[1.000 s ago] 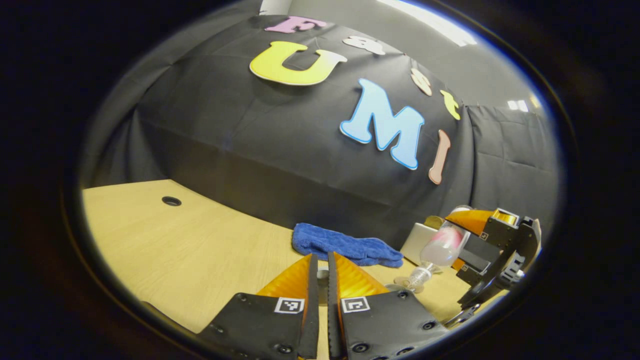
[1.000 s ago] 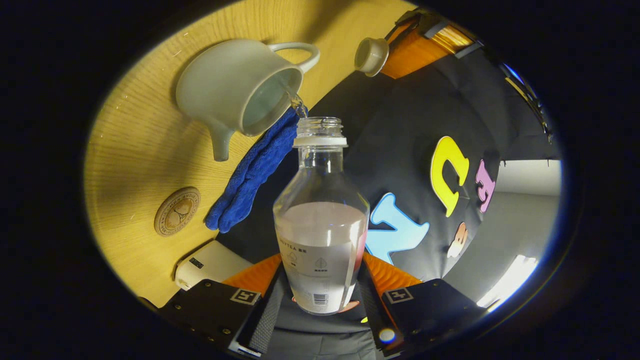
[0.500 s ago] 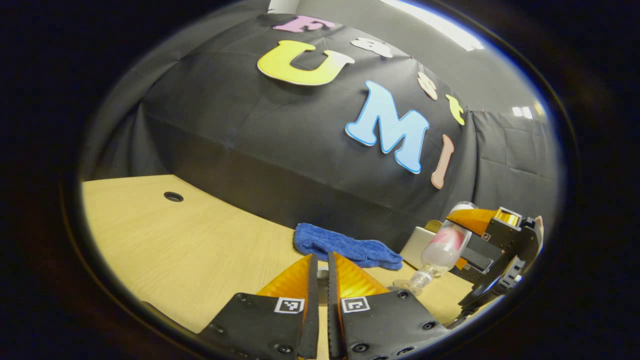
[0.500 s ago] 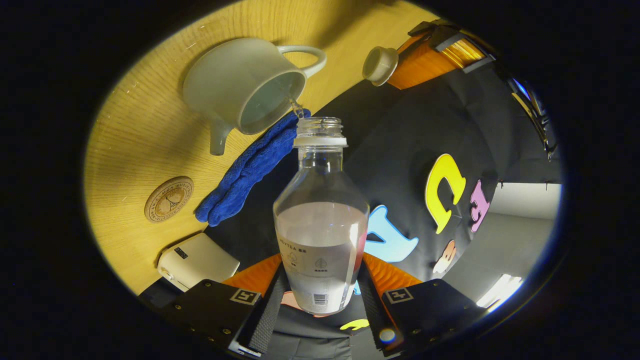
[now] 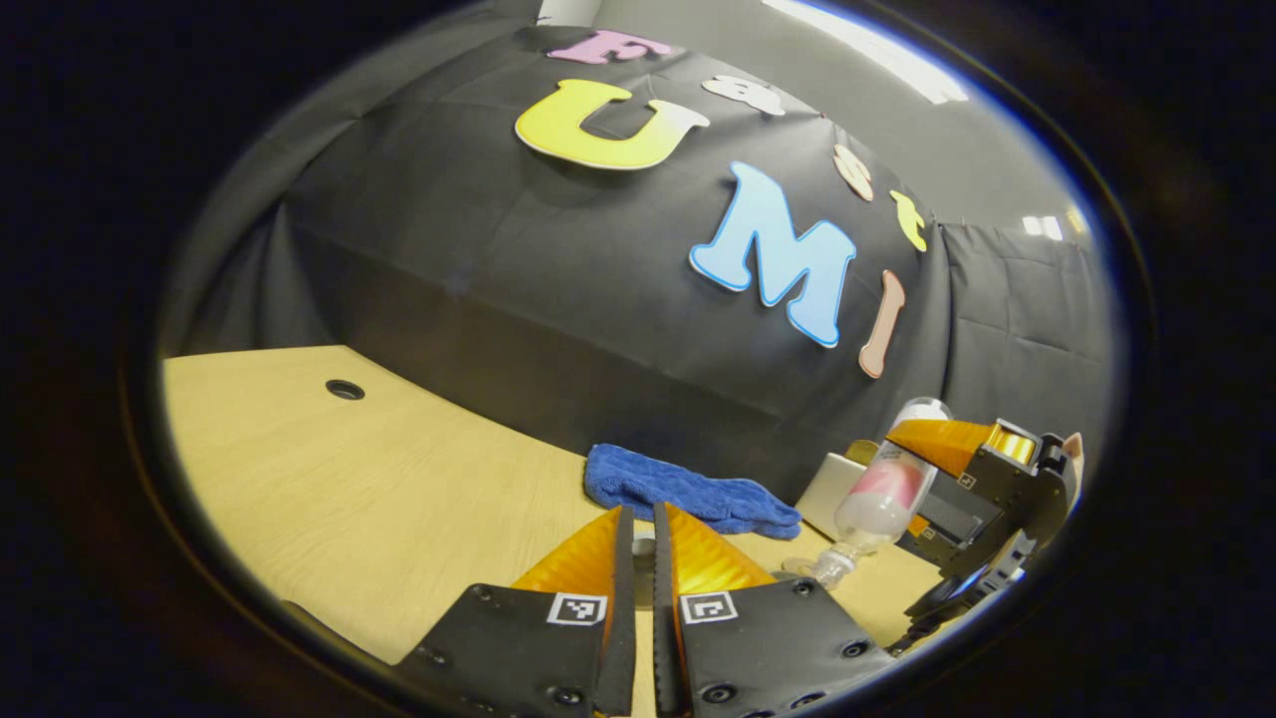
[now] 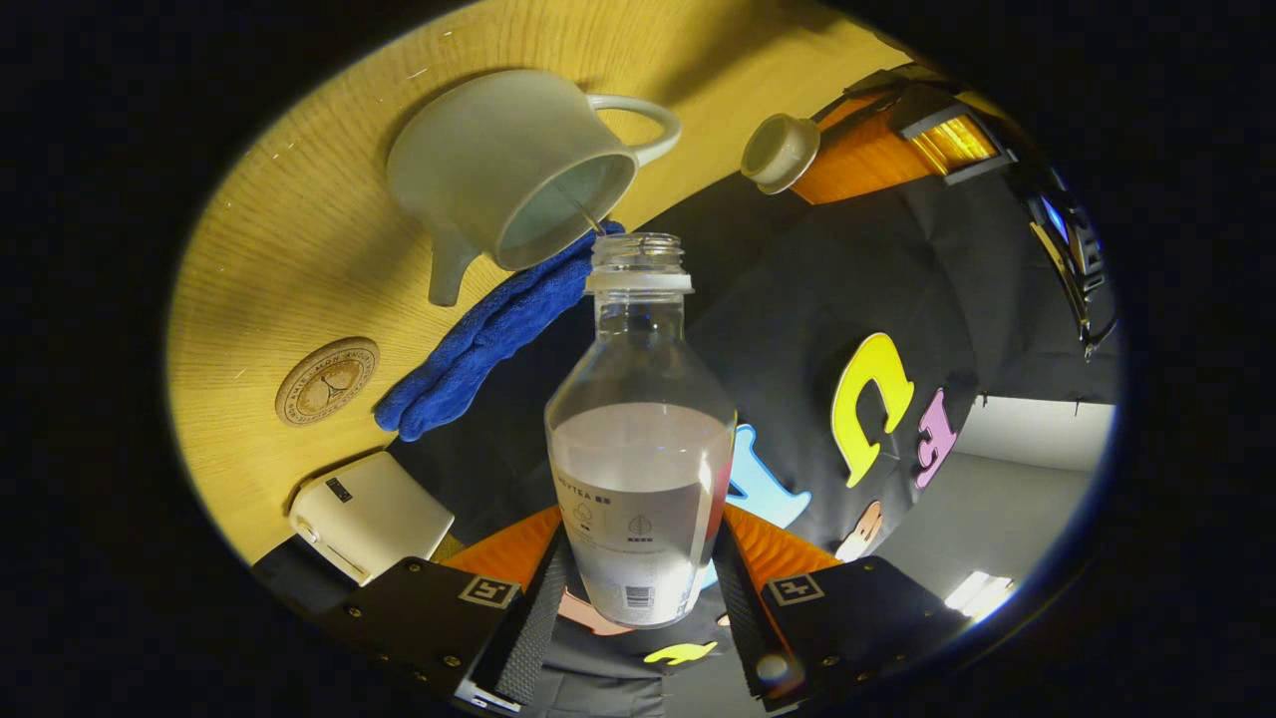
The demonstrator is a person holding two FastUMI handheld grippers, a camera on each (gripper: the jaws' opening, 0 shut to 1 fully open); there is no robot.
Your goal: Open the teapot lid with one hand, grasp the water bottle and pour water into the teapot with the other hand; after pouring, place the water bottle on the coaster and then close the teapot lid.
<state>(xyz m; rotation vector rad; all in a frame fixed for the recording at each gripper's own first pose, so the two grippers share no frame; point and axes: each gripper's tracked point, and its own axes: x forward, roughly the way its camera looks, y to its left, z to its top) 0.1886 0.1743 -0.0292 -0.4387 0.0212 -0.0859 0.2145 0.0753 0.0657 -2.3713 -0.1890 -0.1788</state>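
My right gripper [image 6: 643,524] is shut on a clear water bottle [image 6: 638,449], uncapped and partly full. The bottle is tilted mouth-first toward the open white teapot [image 6: 513,184], and a thin thread of water runs from its mouth into the pot. The round wooden coaster [image 6: 327,380] lies bare on the table past the spout. My left gripper [image 5: 643,514] is shut on the teapot lid [image 5: 643,546], a sliver of which shows between its fingers. The right gripper view shows the lid [image 6: 780,152] held off to the side of the pot. The left gripper view has the tilted bottle [image 5: 882,499] at far right.
A folded blue cloth [image 6: 478,339] lies by the booth wall behind the teapot, and a white box [image 6: 369,514] stands further along that wall. The wooden table [image 5: 349,479] has a cable hole [image 5: 345,389] at its far left.
The water stream from the bottle has thinned. The right gripper view has rolled a little, so the teapot, coaster and lid have shifted in it. The left gripper has stayed nearly still.
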